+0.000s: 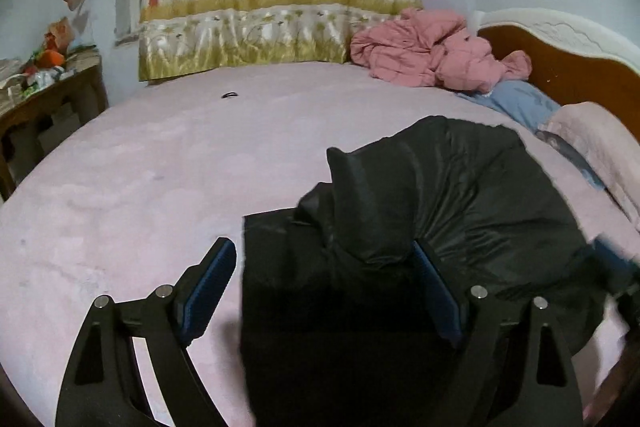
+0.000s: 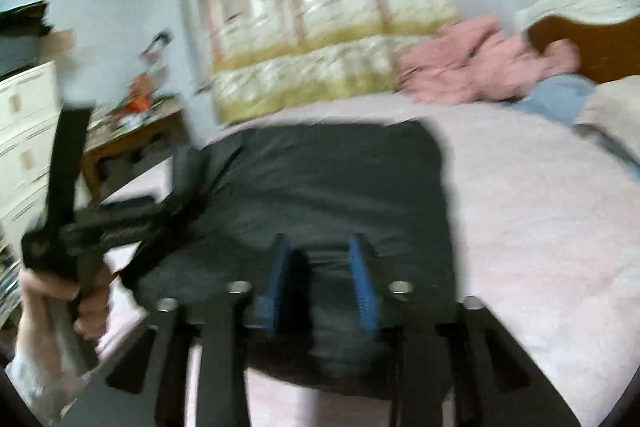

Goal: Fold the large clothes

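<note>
A black padded garment (image 1: 460, 187) lies bunched on the pink bed sheet (image 1: 160, 167), with one fold standing up near its left edge. My left gripper (image 1: 324, 291) stands wide open astride that edge. Its left pad is over bare sheet and its right pad is against the fabric. In the blurred right wrist view the same garment (image 2: 340, 179) spreads ahead. My right gripper (image 2: 322, 281) is low over its near hem, blue pads apart with a ridge of fabric between them. A hand (image 2: 36, 291) holds the left gripper (image 2: 188, 187) at the garment's left end.
A crumpled pink quilt (image 1: 420, 55) and a blue pillow (image 1: 516, 103) lie by the wooden headboard (image 1: 560, 67). A cluttered wooden table (image 1: 48, 95) stands left of the bed, white drawers (image 2: 28, 131) beside it. A patterned curtain (image 1: 260, 7) hangs behind. A small black loop (image 1: 230, 95) lies on the sheet.
</note>
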### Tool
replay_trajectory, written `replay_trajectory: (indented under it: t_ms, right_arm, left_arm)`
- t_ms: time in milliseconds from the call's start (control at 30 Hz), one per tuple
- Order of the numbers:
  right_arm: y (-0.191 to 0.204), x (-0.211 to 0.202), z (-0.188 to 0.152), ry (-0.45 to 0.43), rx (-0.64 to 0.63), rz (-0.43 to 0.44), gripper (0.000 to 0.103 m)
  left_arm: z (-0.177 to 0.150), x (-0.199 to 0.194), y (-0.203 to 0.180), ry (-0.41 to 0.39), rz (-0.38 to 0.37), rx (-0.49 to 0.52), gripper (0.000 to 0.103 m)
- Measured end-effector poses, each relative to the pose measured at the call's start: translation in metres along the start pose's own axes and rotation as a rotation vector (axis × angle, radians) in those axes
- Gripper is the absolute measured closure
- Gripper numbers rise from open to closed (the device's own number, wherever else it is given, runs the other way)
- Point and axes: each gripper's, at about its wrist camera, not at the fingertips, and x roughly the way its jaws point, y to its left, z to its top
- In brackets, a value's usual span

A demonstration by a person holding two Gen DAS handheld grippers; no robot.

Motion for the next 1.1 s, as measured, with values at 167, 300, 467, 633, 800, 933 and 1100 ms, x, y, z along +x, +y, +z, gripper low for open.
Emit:
replay_trajectory:
  t_ms: [167,300,467,633,800,933,1100]
  right_arm:
    - [-0.040,-0.001,0.012,0.001,0.078,-0.062,0.032]
    - [-0.073,0.007,0.014,0.053,0.160,-0.046,0.024]
    - [-0.092,0.032,0.010,0.125,0.264,0.103,0.022]
    - [-0.080,0.049,0.007,0.158,0.250,0.143,0.017]
    - [-0.064,0.064,0.002,0.199,0.224,0.115,0.017]
    - [-0.061,0.061,-0.003,0.188,0.232,0.104,0.016]
    - [-0.069,0.068,-0.019,0.220,0.292,0.182,0.021]
  left_arm:
    - [-0.012,0.017,0.007,0.039,0.029,0.003,0.016]
    - [-0.022,0.025,0.017,0.082,0.026,-0.037,0.016]
    - [-0.035,0.027,0.018,0.098,0.034,-0.038,0.015]
    - [-0.042,0.030,0.023,0.113,0.017,-0.064,0.015]
    - [-0.044,0.034,0.026,0.117,-0.005,-0.079,0.014]
    - [-0.044,0.036,0.029,0.129,-0.021,-0.089,0.013]
    - [-0.045,0.033,0.033,0.106,-0.066,-0.103,0.013]
